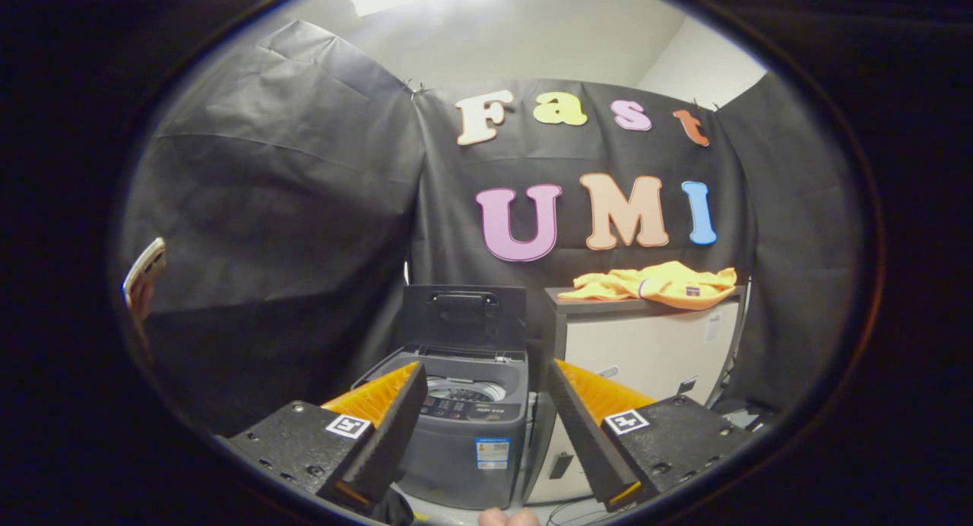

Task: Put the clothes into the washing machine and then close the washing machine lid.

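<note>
The gripper [483,404] waits with fingers apart and empty before the washing machine [464,427], lid [464,317] raised for loading (drum seemingly bare), while yellow clothes [657,284] drape the cabinet's [646,351] top, well beyond.

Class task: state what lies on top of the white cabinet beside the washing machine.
A crumpled yellow garment lies on the cabinet; what it covers is hidden. The open tool holds nothing.
</note>
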